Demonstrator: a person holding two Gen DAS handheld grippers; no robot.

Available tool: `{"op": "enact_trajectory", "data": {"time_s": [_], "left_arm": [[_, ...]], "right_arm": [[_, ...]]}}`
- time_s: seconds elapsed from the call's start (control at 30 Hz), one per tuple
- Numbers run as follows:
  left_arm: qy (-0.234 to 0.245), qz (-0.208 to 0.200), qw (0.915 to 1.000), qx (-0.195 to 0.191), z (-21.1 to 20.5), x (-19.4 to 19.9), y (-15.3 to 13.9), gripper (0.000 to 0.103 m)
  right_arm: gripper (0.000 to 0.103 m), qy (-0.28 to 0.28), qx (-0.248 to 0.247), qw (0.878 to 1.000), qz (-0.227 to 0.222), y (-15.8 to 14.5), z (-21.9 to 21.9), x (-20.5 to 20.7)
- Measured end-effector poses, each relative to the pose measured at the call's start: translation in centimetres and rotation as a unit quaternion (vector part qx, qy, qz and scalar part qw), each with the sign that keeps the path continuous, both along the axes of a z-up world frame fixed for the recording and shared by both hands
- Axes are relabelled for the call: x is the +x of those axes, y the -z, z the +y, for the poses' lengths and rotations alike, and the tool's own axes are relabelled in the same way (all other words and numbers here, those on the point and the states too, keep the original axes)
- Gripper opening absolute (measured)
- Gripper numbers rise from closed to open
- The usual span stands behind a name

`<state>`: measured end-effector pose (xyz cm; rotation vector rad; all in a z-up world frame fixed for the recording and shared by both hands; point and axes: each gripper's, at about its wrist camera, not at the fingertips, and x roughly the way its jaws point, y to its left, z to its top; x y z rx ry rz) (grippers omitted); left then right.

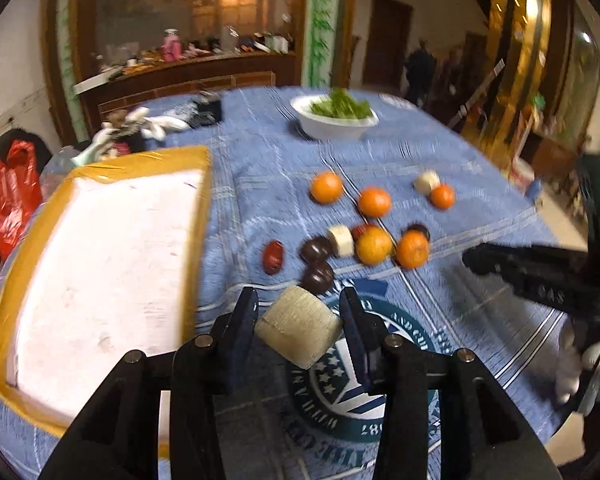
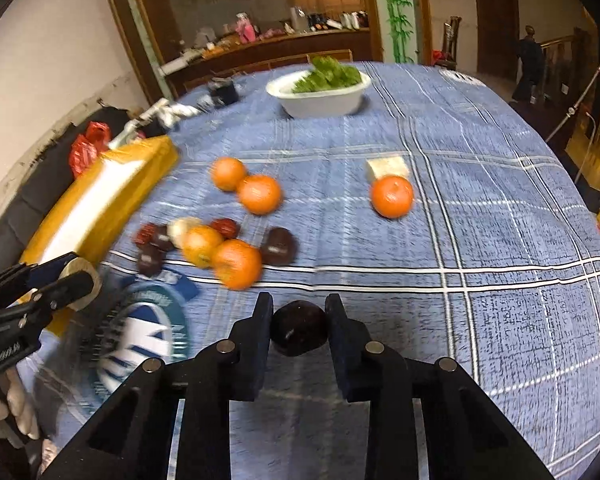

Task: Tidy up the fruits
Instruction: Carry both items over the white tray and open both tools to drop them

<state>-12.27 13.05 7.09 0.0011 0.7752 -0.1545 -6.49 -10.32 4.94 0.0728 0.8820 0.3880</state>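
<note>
My left gripper is shut on a pale cut sugarcane piece, held above the blue tablecloth just right of the white foam box. My right gripper is shut on a dark brown water chestnut above the cloth. Several oranges, red dates, dark chestnuts and other sugarcane pieces lie scattered ahead. The left gripper with its sugarcane also shows in the right wrist view, and the right gripper shows in the left wrist view.
A white bowl of green leaves stands at the far side of the table. White gloves and a dark object lie at the far left. A red plastic bag hangs beyond the left table edge.
</note>
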Motion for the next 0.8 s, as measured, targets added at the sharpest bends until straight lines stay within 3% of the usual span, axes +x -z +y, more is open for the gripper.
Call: {"op": "enact_trajectory", "data": {"time_s": [0.17,0.33,0.53,0.7,0.8], "left_arm": [[-0.068,-0.018,0.9972,-0.025,5.0,-1.1,-1.9,0.041],[-0.158,-0.014,0.9858,-0.056,12.2,-2.0,-2.1,0.041],[-0.235,0.003,0.9683,-0.086,19.2,-2.6,-0.7,0.041],[-0.258,0.017,0.959,-0.115,22.3,-3.4,0.3,0.042],[-0.262,0.008,0.9552,-0.137,23.4,-4.2,0.1,0.054]], "right_arm": [[0.029,-0.054,0.039,0.998,-0.014,-3.5,3.4,-1.6],[0.03,-0.132,0.094,0.987,0.007,-5.8,10.1,-1.3],[0.03,-0.206,0.106,0.971,0.055,-4.5,20.4,-0.3],[0.032,-0.236,0.088,0.964,0.087,-2.2,26.4,0.1],[0.033,-0.241,0.082,0.962,0.103,-1.1,28.2,-0.1]]}}
